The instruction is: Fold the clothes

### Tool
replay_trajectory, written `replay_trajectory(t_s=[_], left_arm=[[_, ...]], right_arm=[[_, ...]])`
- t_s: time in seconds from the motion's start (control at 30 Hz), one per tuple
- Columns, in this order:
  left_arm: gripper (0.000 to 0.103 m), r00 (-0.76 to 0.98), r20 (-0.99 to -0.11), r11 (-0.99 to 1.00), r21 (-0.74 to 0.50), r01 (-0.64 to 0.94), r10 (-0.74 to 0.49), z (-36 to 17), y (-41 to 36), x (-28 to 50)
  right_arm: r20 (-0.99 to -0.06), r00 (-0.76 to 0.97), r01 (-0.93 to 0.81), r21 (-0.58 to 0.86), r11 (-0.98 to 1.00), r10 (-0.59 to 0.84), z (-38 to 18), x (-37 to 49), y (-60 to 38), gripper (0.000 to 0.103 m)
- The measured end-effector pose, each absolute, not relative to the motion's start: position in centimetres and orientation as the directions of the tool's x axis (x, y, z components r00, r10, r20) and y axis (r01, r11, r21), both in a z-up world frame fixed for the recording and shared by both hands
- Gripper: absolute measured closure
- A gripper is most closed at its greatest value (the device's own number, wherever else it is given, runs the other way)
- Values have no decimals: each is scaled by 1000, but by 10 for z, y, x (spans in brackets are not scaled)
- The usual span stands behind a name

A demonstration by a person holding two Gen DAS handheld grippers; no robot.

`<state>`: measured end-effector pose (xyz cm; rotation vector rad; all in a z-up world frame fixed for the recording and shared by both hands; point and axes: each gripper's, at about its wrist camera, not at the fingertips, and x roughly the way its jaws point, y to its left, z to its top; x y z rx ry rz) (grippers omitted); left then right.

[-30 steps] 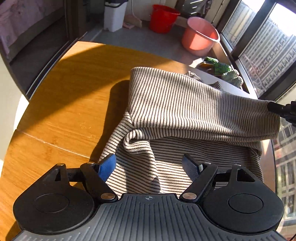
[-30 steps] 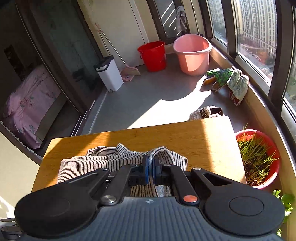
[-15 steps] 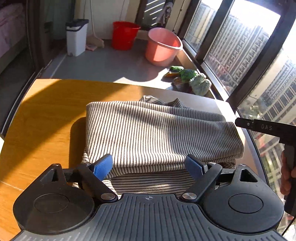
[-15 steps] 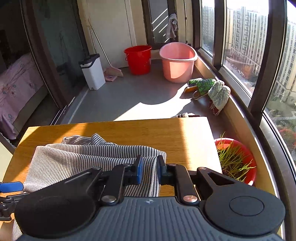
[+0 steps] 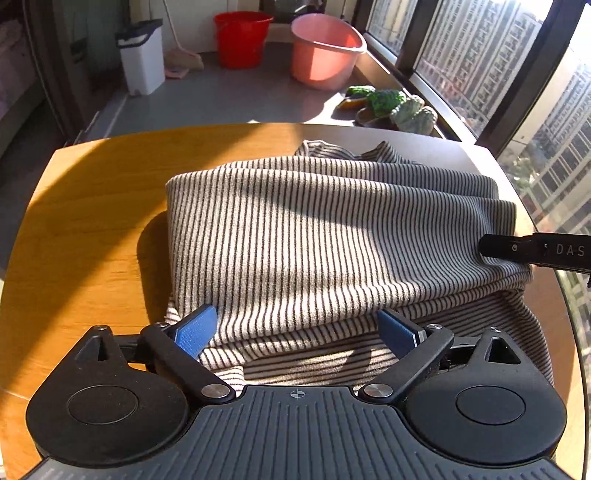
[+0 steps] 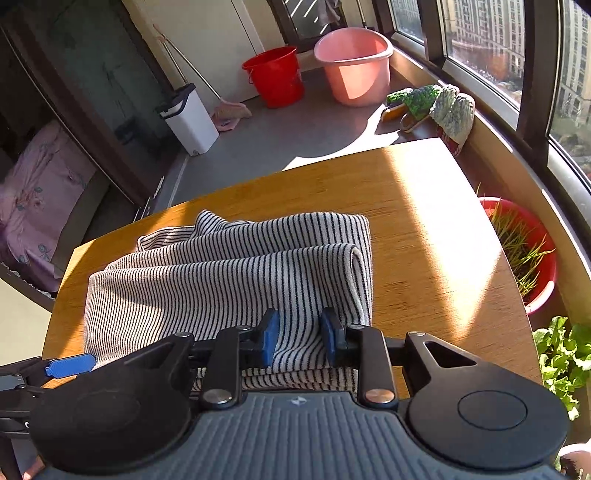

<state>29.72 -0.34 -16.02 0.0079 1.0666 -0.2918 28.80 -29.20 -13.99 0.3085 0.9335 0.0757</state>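
A striped grey-and-white garment (image 5: 314,236) lies folded in layers on the wooden table (image 5: 92,221); it also shows in the right wrist view (image 6: 229,280). My left gripper (image 5: 295,328) is open, its blue pads wide apart over the garment's near edge. My right gripper (image 6: 299,336) is open, its jaws a little apart, with the garment's near right edge between them. The right gripper's finger shows at the garment's right end in the left wrist view (image 5: 535,251). The left gripper's blue pad shows at the lower left of the right wrist view (image 6: 70,365).
Beyond the table's far edge are a red bucket (image 5: 242,33), a pink basin (image 5: 325,50), a white bin (image 5: 142,55) and slippers (image 5: 391,107). A red planter with grass (image 6: 524,254) stands right of the table by the windows.
My right gripper has opened and released the garment's right edge. The folded layer now lies flat on the table. My left gripper stays open and has shifted to face the garment squarely.
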Motion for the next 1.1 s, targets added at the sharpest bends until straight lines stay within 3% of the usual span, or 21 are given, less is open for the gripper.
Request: replay_trajectory(t_s=[0.13,0.23,0.43,0.6,0.9,1.1], left_arm=[[5,435,-864,954,-147,263,-253,-160,2,296],[5,421,-863,946,-172,275,-280,-159,10,294],[5,382,-859,923,-229,308,-340,-158,36,281],[4,336,-873,911,-241,334,-353,-154,46,280],[5,286,-912,956,-278,94,-293,-102,71,269],[3,305,-910,956,-292,9,-281,-53,74,232]], right_arm=[[-769,612,15,248,969,187,-141,284,-276,38],[-767,618,20,234,972,172,-141,280,-265,31],[-773,617,54,228,972,147,-141,258,-245,21],[-824,561,34,119,992,80,-135,251,-217,18],[-851,512,93,194,977,120,-85,217,-223,18],[-867,465,-30,185,982,178,-48,201,-218,17]])
